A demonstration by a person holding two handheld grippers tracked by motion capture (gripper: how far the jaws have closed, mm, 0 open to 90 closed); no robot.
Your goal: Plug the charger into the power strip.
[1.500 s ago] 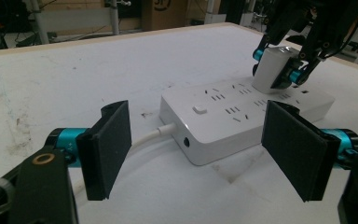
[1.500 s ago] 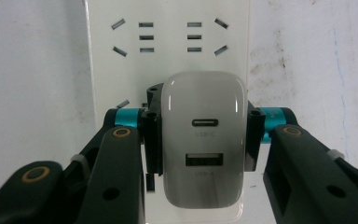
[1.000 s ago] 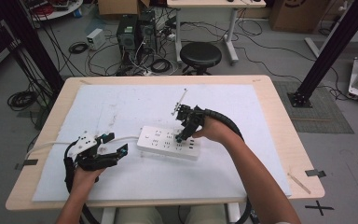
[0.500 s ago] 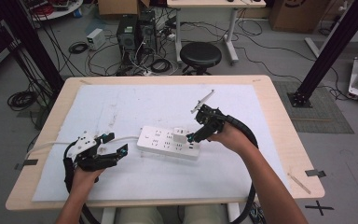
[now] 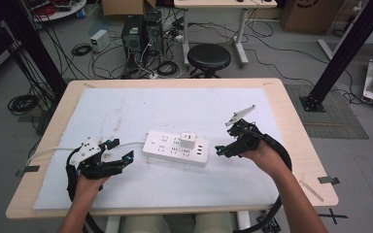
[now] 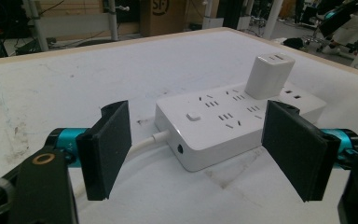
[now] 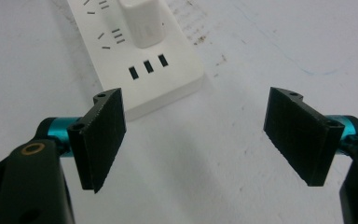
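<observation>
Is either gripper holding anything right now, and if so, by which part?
Nothing is held. The left gripper and right gripper are both open and empty, flanking the power strip with its charger plugged in.

the left gripper (image 5: 121, 156) sits low at the left, its jaws wide apart with nothing in them. the right gripper (image 5: 222, 149) is out at the right, held in the right hand (image 5: 264, 154); its jaws have just been opening and hold nothing.

The high view looks forward and down over the whole table (image 5: 291, 121). Both gripper views sit low and close, facing the power strip (image 6: 223, 126) from opposite ends.
</observation>
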